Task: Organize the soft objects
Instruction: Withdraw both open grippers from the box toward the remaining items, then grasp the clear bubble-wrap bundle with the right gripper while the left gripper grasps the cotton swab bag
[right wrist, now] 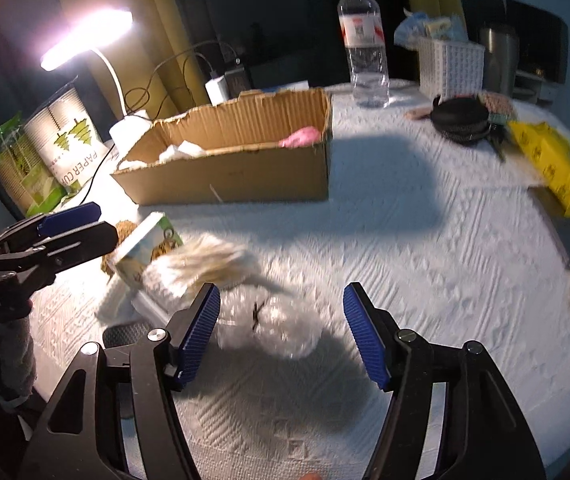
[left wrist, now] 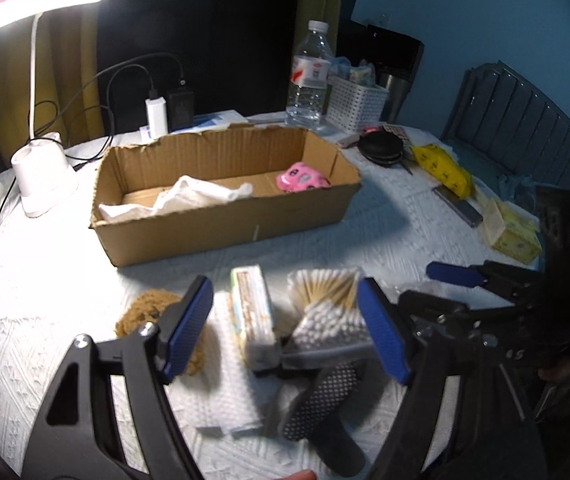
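The pack of cotton swabs (left wrist: 327,312) lies on the white tablecloth (left wrist: 385,232) in front of the cardboard box (left wrist: 221,216), which holds a white cloth (left wrist: 189,196) and pink toy (left wrist: 303,178), while the left gripper (left wrist: 285,328) and right gripper (right wrist: 281,332) hover spread wide, grasping nothing.

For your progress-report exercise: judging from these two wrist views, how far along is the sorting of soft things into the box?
Done: a white cloth and a pink toy lie in the box. In hand: nothing; the left tongs and right tongs are both open. The right tongs stand around a clear bag, not closed on it. Left: that bag, the cotton swabs and a brown sponge are on the table.
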`<state>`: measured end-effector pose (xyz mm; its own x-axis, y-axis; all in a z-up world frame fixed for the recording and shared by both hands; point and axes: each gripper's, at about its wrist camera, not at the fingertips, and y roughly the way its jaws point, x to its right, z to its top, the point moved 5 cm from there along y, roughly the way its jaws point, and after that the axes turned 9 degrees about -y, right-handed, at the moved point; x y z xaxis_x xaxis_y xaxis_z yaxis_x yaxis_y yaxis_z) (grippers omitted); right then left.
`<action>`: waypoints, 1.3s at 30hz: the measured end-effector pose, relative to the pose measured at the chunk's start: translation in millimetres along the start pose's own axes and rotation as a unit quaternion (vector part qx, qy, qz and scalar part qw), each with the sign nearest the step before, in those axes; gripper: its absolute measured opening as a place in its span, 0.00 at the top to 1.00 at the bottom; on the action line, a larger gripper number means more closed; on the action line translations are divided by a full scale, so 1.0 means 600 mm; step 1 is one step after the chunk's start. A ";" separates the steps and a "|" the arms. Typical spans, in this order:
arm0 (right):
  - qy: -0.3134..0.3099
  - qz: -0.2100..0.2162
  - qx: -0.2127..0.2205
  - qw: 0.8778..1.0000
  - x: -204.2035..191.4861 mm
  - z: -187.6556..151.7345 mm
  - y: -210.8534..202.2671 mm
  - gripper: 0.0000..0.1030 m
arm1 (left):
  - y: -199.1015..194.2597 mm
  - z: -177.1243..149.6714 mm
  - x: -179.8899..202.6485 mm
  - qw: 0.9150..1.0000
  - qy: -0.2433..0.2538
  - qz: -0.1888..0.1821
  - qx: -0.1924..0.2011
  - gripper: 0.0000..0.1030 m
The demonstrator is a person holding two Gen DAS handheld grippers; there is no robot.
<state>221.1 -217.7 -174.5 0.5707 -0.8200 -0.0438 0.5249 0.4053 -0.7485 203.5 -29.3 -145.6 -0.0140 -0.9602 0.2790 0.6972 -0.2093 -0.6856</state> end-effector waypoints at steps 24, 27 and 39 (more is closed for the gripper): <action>0.008 0.051 0.005 0.999 0.018 -0.055 0.008 0.48 | 0.039 -0.036 0.083 0.998 0.039 0.026 -0.032 0.26; 0.013 0.038 0.010 0.999 0.037 -0.058 -0.002 0.48 | 0.053 -0.035 0.091 0.998 0.043 0.029 -0.039 0.26; 0.026 0.013 0.018 0.999 0.084 -0.066 -0.021 0.48 | 0.107 -0.038 0.099 0.994 0.066 0.066 -0.062 0.26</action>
<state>218.3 -280.4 -193.4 0.5509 -0.8289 -0.0975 0.5337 0.4397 -0.7224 231.3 -103.9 -188.5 -0.0289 -0.9949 0.0965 0.6053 -0.0942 -0.7904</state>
